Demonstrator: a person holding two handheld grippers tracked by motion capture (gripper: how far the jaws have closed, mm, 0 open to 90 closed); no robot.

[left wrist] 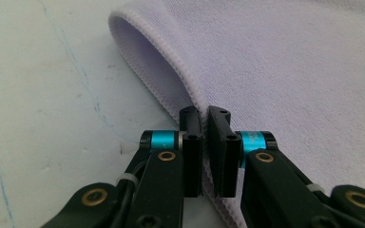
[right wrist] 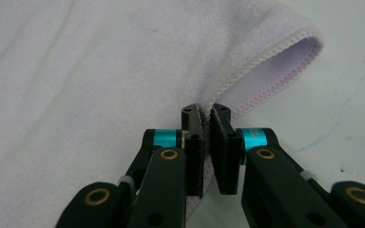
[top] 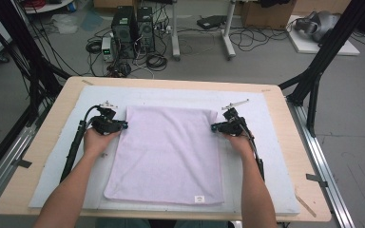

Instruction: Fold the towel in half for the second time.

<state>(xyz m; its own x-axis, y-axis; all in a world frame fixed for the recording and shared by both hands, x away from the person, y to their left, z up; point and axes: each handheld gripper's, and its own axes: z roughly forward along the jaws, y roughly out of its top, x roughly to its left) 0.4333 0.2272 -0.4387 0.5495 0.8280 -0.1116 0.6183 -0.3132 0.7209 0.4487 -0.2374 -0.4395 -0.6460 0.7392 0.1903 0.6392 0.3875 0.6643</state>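
Note:
A pale lilac towel (top: 168, 154) lies folded flat on the white mat (top: 266, 142), its fold along the far side. My left gripper (top: 122, 125) is shut on the towel's left hem near the far corner. In the left gripper view the pads of that gripper (left wrist: 203, 121) pinch the stitched edge of the towel (left wrist: 285, 71), which loops open just beyond. My right gripper (top: 214, 127) is shut on the right hem near the far corner. In the right gripper view that gripper (right wrist: 204, 118) clamps the hem of the towel (right wrist: 100, 85).
The mat covers most of a wooden table (top: 47, 137). Black frame posts (top: 323, 61) stand at both sides. Computers (top: 133, 31) and cables sit on the floor beyond the far edge. A small label (top: 199, 198) marks the towel's near right corner.

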